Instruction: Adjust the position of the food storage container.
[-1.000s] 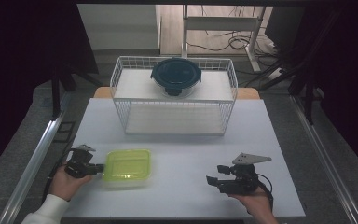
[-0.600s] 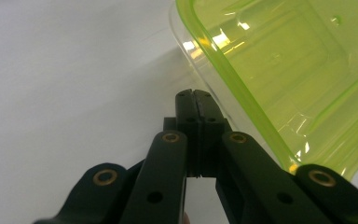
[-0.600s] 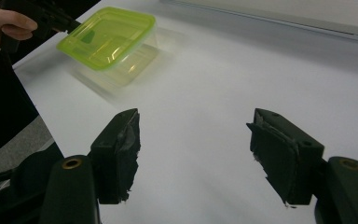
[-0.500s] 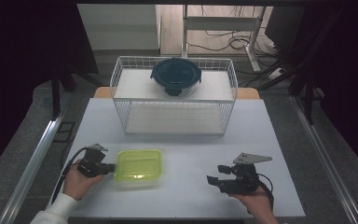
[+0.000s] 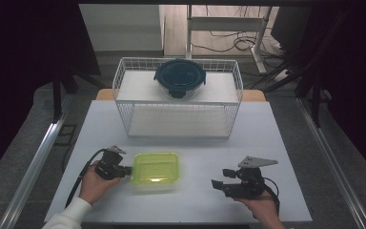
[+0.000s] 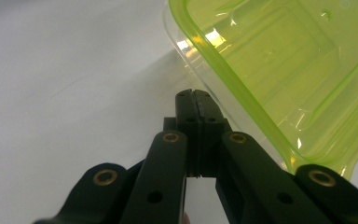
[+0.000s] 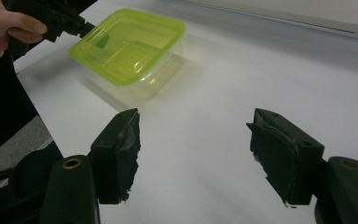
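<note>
A clear box with a yellow-green lid lies on the white table, left of centre near the front. My left gripper is shut with nothing between its jaws. Its tips rest against the box's left side, just under the lid's rim. In the left gripper view the closed tips meet beside the clear wall. My right gripper is held open above the table at the front right, well apart from the box. Its view has the box and the left gripper farther off.
A white wire basket stands at the back middle of the table with a dark blue round lidded container on it. Bare table lies between the box and the right gripper. Dark floor and metal rails border both sides.
The left gripper and the green-lidded box have slid together to the right across the table. The right gripper has stayed in place.
</note>
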The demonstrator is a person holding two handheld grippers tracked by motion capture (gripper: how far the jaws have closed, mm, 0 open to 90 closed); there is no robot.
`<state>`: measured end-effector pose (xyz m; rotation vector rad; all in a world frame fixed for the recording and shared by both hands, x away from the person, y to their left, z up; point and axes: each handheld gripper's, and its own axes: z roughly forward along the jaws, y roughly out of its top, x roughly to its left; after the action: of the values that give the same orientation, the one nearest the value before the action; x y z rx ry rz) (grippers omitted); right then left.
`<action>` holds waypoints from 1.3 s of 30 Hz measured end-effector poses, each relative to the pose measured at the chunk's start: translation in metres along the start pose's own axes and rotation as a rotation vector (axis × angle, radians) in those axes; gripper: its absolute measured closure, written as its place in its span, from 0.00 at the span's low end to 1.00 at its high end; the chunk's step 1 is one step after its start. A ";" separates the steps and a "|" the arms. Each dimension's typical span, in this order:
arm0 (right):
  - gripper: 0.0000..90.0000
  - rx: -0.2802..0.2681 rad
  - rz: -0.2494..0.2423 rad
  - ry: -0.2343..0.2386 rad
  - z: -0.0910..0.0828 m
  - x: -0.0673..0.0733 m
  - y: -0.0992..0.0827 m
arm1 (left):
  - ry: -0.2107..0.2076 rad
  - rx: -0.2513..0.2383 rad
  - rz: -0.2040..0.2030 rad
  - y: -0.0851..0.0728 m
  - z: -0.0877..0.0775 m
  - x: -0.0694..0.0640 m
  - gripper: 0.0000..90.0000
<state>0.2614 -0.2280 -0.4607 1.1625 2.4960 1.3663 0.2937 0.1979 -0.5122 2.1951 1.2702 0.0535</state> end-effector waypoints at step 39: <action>0.37 0.018 -0.002 -0.021 0.004 -0.002 -0.005 | 0.001 -0.248 -0.029 -0.003 -0.030 -0.020 0.59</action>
<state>0.2615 -0.2288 -0.4674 1.1704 2.4999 1.3272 0.2712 0.1972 -0.4841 1.9650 1.2259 0.1904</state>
